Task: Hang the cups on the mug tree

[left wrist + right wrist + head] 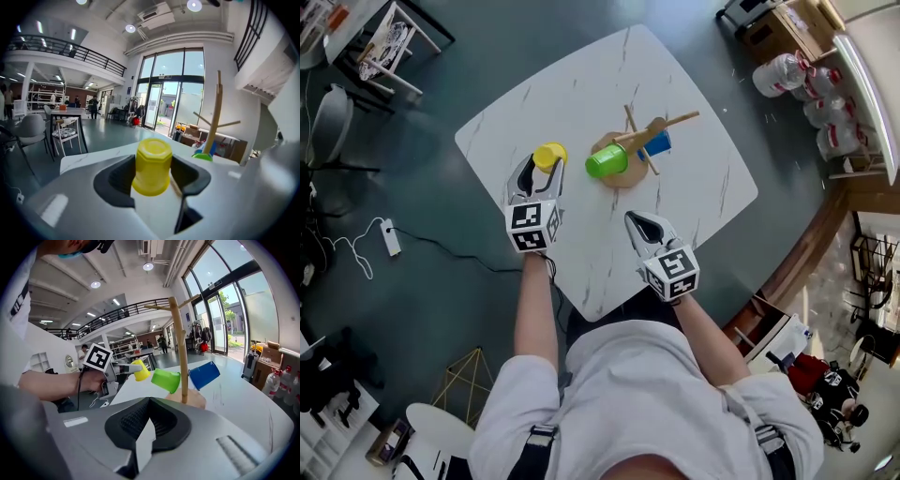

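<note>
while the right claw point(636, 221) rests closed and empty, the left claw point(542, 169) clamps the yellow cup point(152, 165).

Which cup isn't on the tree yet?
The yellow cup, held in the left gripper; the green cup and blue cup already hang on the mug tree.

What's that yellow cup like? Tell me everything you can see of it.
The yellow cup is a small, plain, glossy, plastic-looking tumbler, faceted at its narrower end. It is clamped between the jaws of the left gripper, narrow end pointing away, tilted, apparently clear of the white table, near the green cup on the mug tree. No handle shows.
</note>
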